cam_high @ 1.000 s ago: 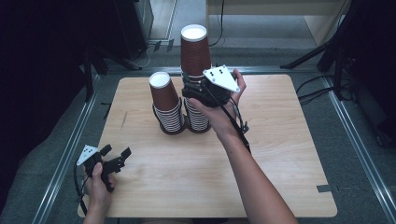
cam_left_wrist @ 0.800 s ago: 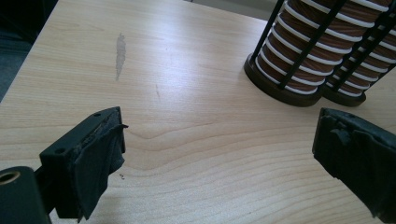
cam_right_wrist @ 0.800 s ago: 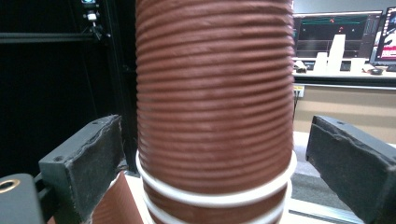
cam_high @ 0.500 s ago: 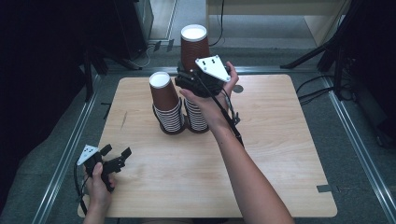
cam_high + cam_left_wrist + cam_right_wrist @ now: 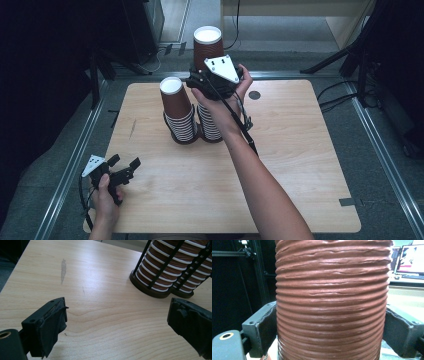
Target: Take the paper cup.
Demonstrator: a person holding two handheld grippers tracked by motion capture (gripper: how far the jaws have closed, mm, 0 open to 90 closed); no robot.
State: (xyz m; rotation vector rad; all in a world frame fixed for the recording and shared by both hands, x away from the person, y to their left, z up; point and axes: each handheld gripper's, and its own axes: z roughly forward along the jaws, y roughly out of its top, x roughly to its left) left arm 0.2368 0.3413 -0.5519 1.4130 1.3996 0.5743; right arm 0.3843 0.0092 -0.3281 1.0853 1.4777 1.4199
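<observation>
At the near left corner of the pale wooden table, my left gripper rests low in my left hand, its black padded jaws spread wide with nothing between them; in the left gripper view bare wood grain lies between the two pads. Further in, toward the middle of the table's far half, two black wire-frame cup holders stand touching side by side, each packed with a stack of nested brown paper cups with white rims. The left stack ends in an upside-down brown cup showing its white base. To its right, the taller stack rises higher, also topped by a white base. My right gripper, held in my right hand with its grey three-cornered plate uppermost, has just been closing and now clasps the top brown ribbed paper cup of this right stack. In the right gripper view that cup's wall is reddish brown, ringed with close horizontal ridges, and both black pads press against its sides.
</observation>
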